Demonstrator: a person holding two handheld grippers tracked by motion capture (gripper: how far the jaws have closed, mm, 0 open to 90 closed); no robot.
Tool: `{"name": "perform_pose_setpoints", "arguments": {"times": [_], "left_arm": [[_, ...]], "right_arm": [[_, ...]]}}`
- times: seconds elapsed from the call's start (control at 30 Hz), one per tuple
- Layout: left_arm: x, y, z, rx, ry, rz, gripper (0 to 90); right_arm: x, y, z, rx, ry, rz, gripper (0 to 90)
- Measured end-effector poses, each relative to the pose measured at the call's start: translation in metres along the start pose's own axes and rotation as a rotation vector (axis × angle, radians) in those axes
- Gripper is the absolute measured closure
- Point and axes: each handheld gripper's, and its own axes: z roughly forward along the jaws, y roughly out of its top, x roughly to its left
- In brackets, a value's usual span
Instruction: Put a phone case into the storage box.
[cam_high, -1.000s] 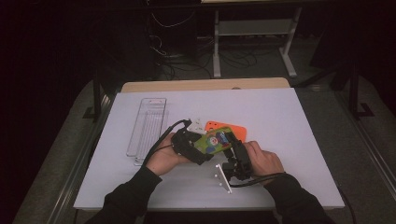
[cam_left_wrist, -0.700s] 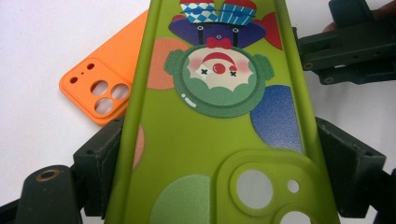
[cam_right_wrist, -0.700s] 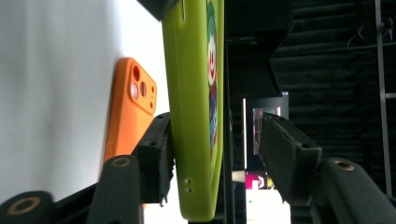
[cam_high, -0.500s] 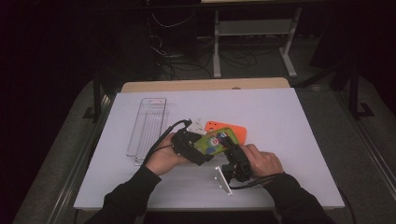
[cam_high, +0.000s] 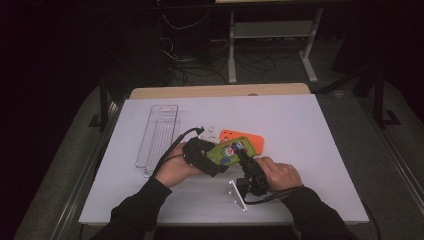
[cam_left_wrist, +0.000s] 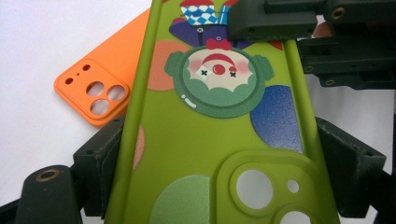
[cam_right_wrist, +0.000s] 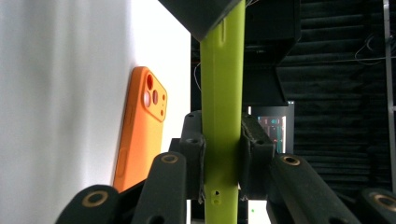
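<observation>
A table (cam_high: 310, 150) covered with a white sheet carries everything; a strip of bare wooden top shows along its far edge. An orange phone case (cam_high: 248, 140) lies flat on the sheet just beyond the two grippers, camera cut-outs facing up; in the left gripper view it sits at the upper left (cam_left_wrist: 100, 91), and in the right gripper view it lies against the white surface to the left of the jaws (cam_right_wrist: 140, 126). A clear plastic tray (cam_high: 159, 134) rests lengthwise on the sheet, to the left of the left gripper (cam_high: 212, 160) and near it. A small white object (cam_high: 209, 133), too small to identify, lies just beside the orange case.
</observation>
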Motion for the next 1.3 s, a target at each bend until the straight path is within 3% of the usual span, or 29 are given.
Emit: {"name": "perform_pose_setpoints", "arguments": {"times": [0.23,0.37,0.53,0.7,0.73,0.8,0.9,0.93,0.97,1.0,1.13,1.3], "left_arm": [[0.001,-0.001,-0.001,0.007,-0.01,0.002,15.2],[0.001,-0.002,-0.001,-0.026,-0.021,-0.014,14.0],[0.0,-0.003,-0.001,-0.016,-0.015,0.007,1.3],[0.003,-0.004,-0.007,-0.049,-0.018,0.015,0.0],[0.004,-0.005,-0.009,-0.045,-0.017,0.02,0.0],[0.005,-0.007,-0.01,-0.062,-0.015,0.005,0.0],[0.009,-0.009,-0.015,-0.055,-0.008,0.016,0.0],[0.009,-0.01,-0.016,-0.074,-0.007,-0.007,0.0],[0.011,-0.01,-0.018,-0.064,-0.007,0.002,0.0],[0.012,-0.011,-0.018,-0.076,-0.006,-0.011,0.0],[0.015,-0.013,-0.021,-0.089,-0.005,-0.031,0.0],[0.019,-0.013,-0.024,-0.086,0.015,-0.002,0.0]], "right_arm": [[0.001,0.002,-0.002,0.011,0.011,-0.026,75.6],[0.0,0.002,-0.003,0.009,0.002,-0.014,75.9],[-0.002,0.001,-0.003,0.01,-0.005,-0.006,75.9],[-0.004,-0.001,-0.002,0.022,0.002,0.014,75.9],[-0.004,-0.002,-0.001,0.02,-0.005,0.029,75.9],[-0.006,-0.004,0.0,0.027,0.02,0.071,75.8],[-0.01,-0.009,0.001,0.056,0.064,0.143,75.8],[-0.011,-0.011,0.002,0.053,0.065,0.176,75.8],[-0.012,-0.012,0.003,0.054,0.065,0.193,75.8],[-0.013,-0.014,0.004,0.057,0.088,0.193,75.8],[-0.018,-0.017,0.004,0.069,0.139,0.269,75.8],[-0.024,-0.022,0.005,0.065,0.168,0.384,75.8]]}}
